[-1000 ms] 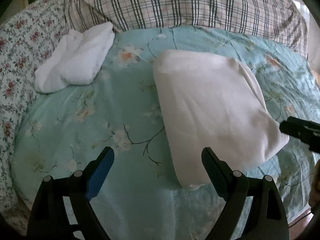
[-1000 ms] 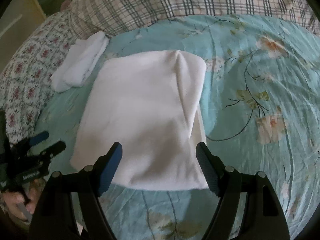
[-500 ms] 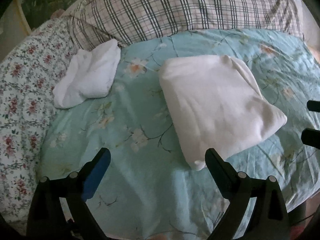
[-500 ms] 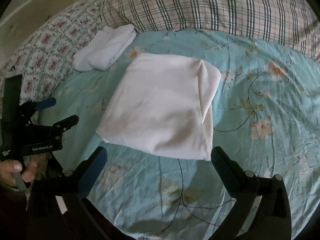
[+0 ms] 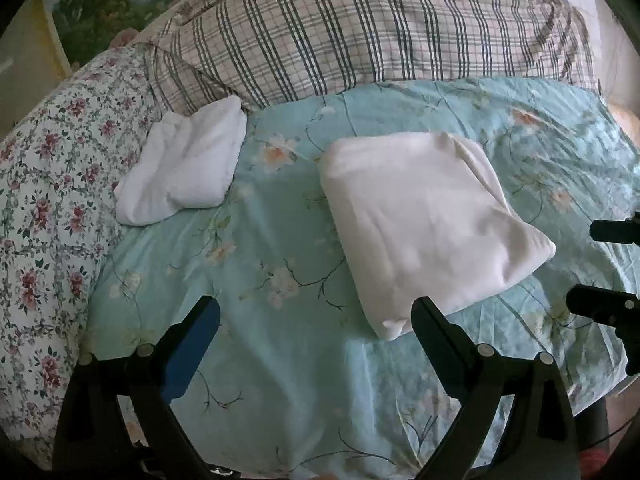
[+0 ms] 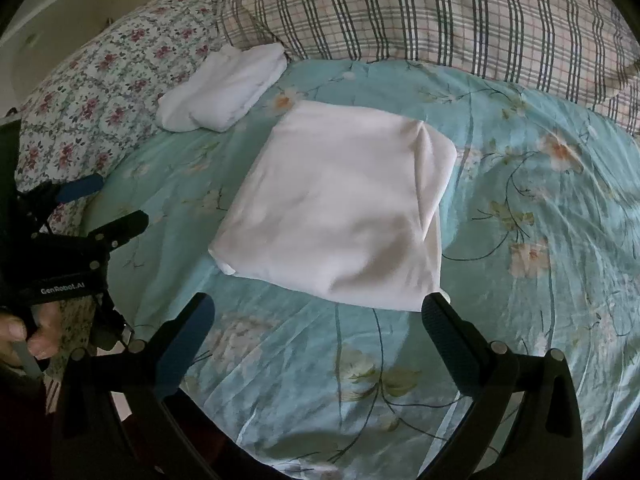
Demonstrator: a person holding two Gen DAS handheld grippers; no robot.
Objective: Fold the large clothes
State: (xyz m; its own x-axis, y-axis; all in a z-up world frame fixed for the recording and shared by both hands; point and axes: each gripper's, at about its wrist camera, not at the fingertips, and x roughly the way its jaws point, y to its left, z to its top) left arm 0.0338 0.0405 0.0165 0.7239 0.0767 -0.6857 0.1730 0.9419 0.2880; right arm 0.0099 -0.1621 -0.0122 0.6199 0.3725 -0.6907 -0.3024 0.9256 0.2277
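A folded white cloth (image 6: 336, 208) lies on the bed (image 6: 520, 320). Near it, both the left gripper (image 5: 316, 316) and right gripper (image 6: 318, 312) spread their fingers wide, empty.

Left gripper (image 5: 316, 316): jaws spread wide, nothing between pads, tilted downward, blue pad on left finger (image 5: 192, 344), black pad on right finger. Same gripper seen from right wrist view at left edge (image 6: 100, 204), fingers apart, held by person's hand (image 6: 28, 332) curled round handle. Right gripper (image 6: 318, 314): jaws spread wide, empty, tilted downward, blue pad left, black textured pad right. Its two fingertips (image 5: 600, 306) poke in at right edge of left wrist view, well apart
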